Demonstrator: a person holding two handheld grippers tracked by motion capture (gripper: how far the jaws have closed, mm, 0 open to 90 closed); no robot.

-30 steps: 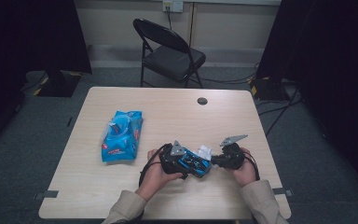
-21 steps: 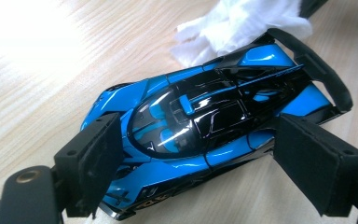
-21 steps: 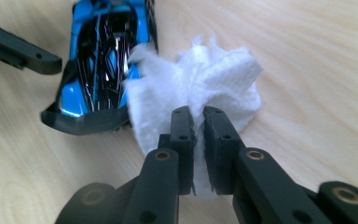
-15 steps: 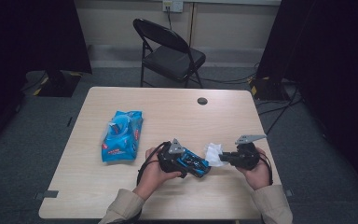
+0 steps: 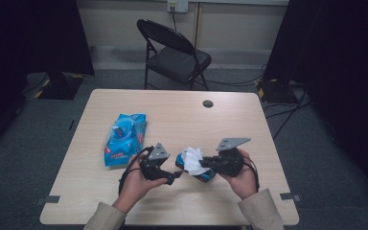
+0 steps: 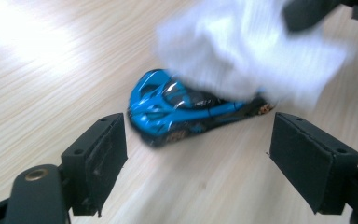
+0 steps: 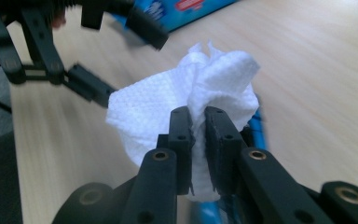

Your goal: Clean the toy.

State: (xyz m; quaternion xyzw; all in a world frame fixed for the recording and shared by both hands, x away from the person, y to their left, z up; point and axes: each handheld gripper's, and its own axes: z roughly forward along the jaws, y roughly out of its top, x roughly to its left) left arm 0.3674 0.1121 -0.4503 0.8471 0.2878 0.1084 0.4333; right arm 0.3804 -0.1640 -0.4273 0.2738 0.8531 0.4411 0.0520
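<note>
Right gripper view: a wipe (image 7: 193, 109) is pinched in the closed right claw (image 7: 196, 122), over the car (image 6: 186, 107). The left claw (image 6: 198, 154) is open, astride the car. Light, steady strokes are advised, the car being braced.

High view: overhead, facing forward-down on table (image 5: 124, 201). Tool views: close, low; both share white wipe (image 6: 242, 51).

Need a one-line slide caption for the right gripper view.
Right hand-held gripper pinches a white wipe over the blue toy car.
</note>
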